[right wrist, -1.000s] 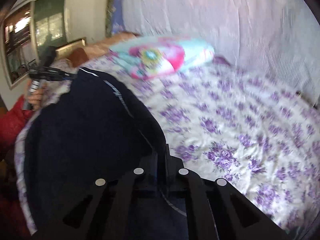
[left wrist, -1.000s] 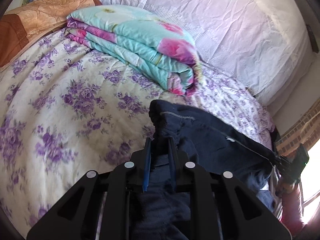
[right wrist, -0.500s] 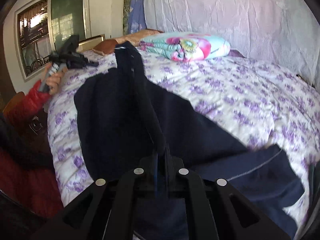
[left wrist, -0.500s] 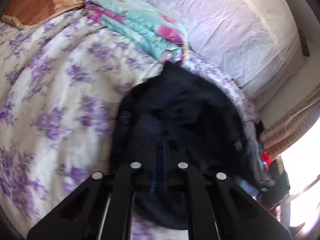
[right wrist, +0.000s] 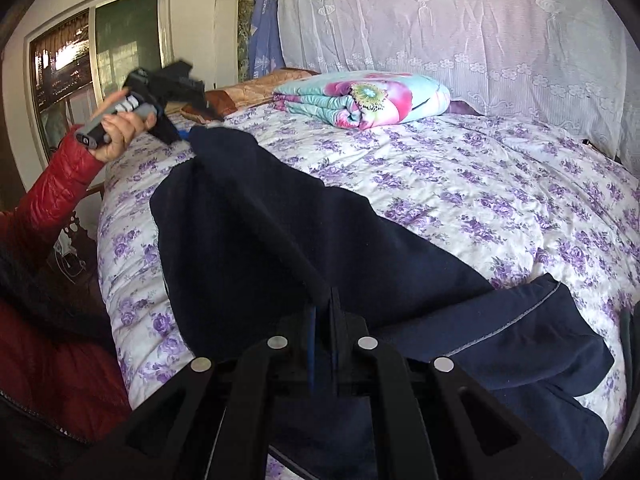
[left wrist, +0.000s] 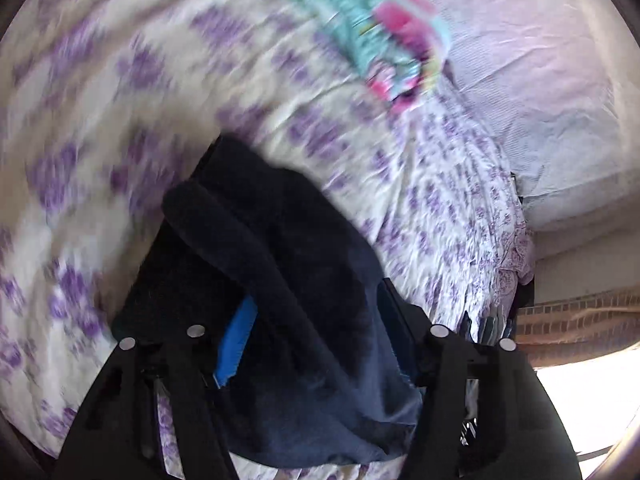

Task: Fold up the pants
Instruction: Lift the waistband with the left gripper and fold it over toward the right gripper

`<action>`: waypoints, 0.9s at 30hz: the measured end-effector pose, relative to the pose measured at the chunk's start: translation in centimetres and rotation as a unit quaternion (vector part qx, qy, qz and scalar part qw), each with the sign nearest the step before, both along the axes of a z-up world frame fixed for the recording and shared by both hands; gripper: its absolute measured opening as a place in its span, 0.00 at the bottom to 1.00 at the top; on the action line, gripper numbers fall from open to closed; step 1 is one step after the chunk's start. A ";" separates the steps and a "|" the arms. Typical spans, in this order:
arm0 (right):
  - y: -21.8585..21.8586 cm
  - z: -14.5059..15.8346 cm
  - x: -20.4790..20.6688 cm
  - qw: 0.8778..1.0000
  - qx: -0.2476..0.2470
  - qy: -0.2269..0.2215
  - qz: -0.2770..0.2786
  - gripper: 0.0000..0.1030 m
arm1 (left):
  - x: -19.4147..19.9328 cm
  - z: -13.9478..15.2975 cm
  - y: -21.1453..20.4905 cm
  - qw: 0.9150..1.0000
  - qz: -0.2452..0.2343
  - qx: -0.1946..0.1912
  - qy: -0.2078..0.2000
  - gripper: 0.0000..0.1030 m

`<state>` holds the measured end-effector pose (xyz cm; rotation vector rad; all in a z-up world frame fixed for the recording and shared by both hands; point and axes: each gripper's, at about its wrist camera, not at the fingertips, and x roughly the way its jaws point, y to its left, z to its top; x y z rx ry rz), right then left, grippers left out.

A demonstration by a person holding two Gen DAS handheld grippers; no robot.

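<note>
The right claw [right wrist: 323,340] is pinched narrow on a raised ridge of the dark navy pants [right wrist: 280,248], the cloth caught between its two blades. From that pinch the fabric runs away ahead and to the left as a long fold, and more of the pants spreads to the right of the claw, where a pale seam line shows near its edge. The pants lie on the bed [right wrist: 500,184], covered in a white sheet with purple flowers.

The left claw [left wrist: 316,340] has its jaws opening; a thick roll of the pants [left wrist: 288,264] lies between them, and the blue pad [left wrist: 236,344] on one finger stands clear of the cloth. This view is blurred.

Beyond the right claw, far ahead, a folded floral quilt [right wrist: 360,98] rests near the lace curtain [right wrist: 460,28]. Up to the left, a hand [right wrist: 120,132] in a red sleeve [right wrist: 56,184] holds the other claw's handle.
</note>
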<state>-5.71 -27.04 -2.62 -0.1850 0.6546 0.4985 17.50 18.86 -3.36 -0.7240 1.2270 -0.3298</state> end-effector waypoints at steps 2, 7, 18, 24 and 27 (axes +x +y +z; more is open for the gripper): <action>0.0 0.1 0.0 1.000 -0.001 0.000 0.003 0.06 | -0.9 -0.9 1.0 1.000 0.016 -0.005 0.003 0.56; 0.1 0.4 0.2 1.000 -0.007 -0.003 0.001 0.06 | -0.7 -1.7 3.0 0.999 0.034 -0.028 -0.012 0.16; -0.5 4.9 -2.1 0.999 -0.016 -0.037 -0.016 0.06 | -4.0 3.5 2.6 0.995 0.014 -0.032 -0.099 0.10; -0.8 -1.0 -5.6 0.999 0.006 0.042 -0.017 0.06 | -9.3 -0.5 3.0 0.996 -0.016 -0.005 -0.089 0.10; -0.8 -4.4 -5.7 0.997 0.024 0.074 -0.028 0.06 | -9.0 -4.8 2.9 0.999 -0.015 -0.009 -0.049 0.10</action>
